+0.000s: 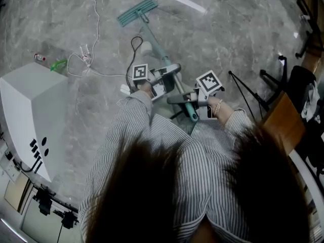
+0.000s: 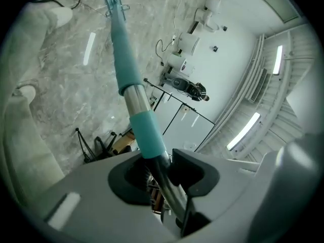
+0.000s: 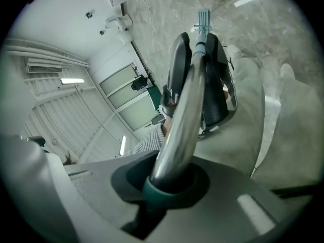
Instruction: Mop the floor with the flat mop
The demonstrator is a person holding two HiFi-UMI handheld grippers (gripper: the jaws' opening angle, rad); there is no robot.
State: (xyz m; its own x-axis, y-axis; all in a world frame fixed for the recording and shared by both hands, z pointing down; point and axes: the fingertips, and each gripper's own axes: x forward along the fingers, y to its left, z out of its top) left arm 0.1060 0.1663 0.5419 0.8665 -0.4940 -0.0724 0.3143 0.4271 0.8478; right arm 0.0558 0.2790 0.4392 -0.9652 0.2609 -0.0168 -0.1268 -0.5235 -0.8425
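so both sets of jaws are clamped on the flat mop handle point(image 1: 159, 49) right now; my left gripper point(image 1: 171, 76) pinches the bare metal bit just under the teal sleeve, and my right gripper point(image 1: 183, 99) is closed round the top end by the teal cap, a little lower right of the left one in the head view; the mop head point(image 1: 137, 11) looks to sit flat on the grey marble floor point(image 1: 228, 34) at the upper middle of the frame, and the pole runs from there down to my hands in the centre

what worries me: a white cable point(image 1: 96, 32) snakes over the floor in the upper left and a black cable point(image 1: 133, 47) loops right beside the pole; if I swing the head left it'll probably catch one and drag it, maybe into the little bottle point(image 1: 39, 57) and the green thing point(image 1: 59, 64) by the white box point(image 1: 30, 110); the pole is shiny metal too, so I reckon it could twist in the left jaws if I push hard; the tripod point(image 1: 248, 92) at the right is near my right hand, easy to knock

count: one mop, two grippers, two marker cubes point(image 1: 140, 71), two cables (one white, one black), one bottle, one green thing, one white box, one tripod
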